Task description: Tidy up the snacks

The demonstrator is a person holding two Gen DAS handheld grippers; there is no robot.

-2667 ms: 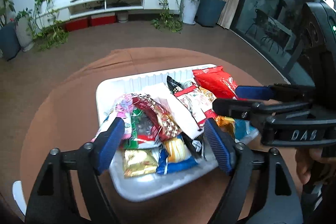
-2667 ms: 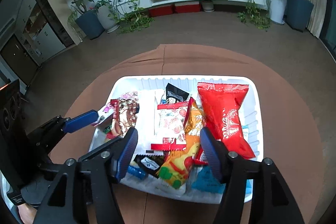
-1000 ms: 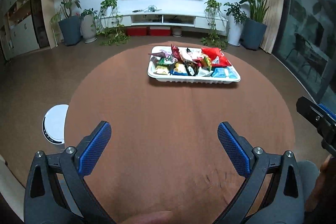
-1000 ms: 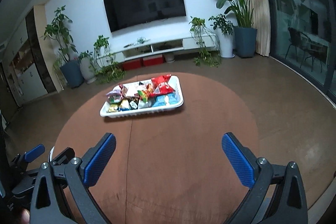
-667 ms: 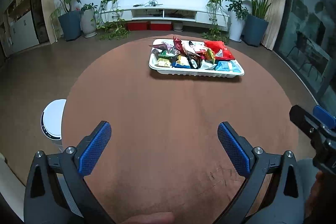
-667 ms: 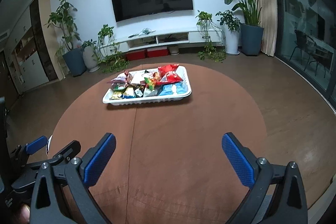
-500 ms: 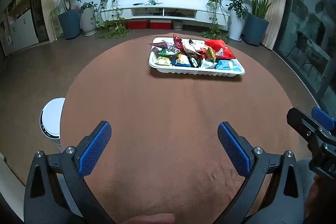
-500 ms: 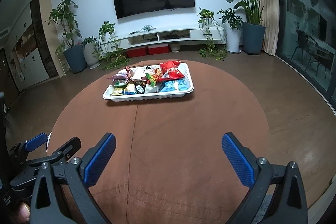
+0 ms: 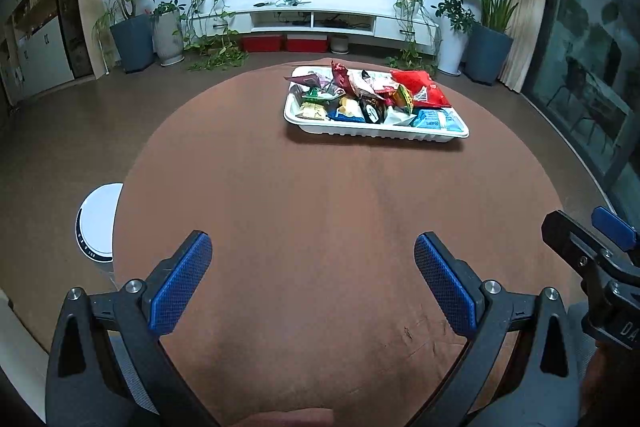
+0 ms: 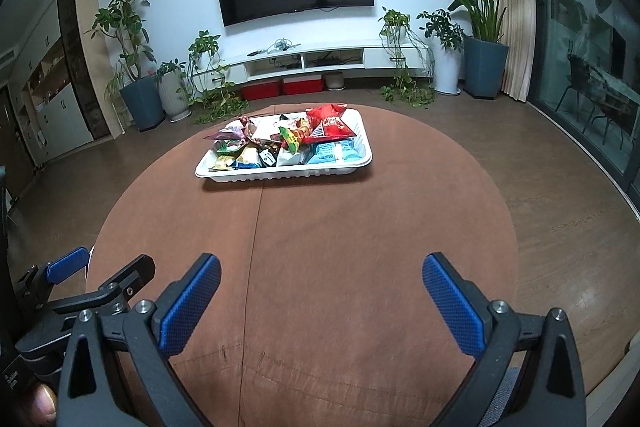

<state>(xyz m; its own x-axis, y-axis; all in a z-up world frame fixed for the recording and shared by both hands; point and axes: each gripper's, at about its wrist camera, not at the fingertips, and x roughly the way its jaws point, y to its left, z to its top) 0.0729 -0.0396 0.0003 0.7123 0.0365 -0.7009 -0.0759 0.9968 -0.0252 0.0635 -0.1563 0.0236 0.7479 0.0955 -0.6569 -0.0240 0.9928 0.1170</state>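
A white tray [image 9: 376,131] [image 10: 280,175] holds a heap of snack packets on the far side of the round brown table. A big red bag [image 9: 418,87] [image 10: 330,127] lies at its right back, blue packets [image 9: 434,118] at its right front. My left gripper [image 9: 312,275] is open and empty over the near part of the table, far from the tray. My right gripper [image 10: 320,295] is open and empty too, beside the left one. The right gripper's tips show at the right edge of the left wrist view [image 9: 588,243].
The brown tablecloth [image 9: 320,207] covers the round table. A white round device [image 9: 98,223] stands on the floor left of the table. A TV stand, potted plants and glass doors line the room beyond.
Both grippers have pulled back from directly over the tray to the near side of the table, staying open. Over the last second the views shifted only slightly.
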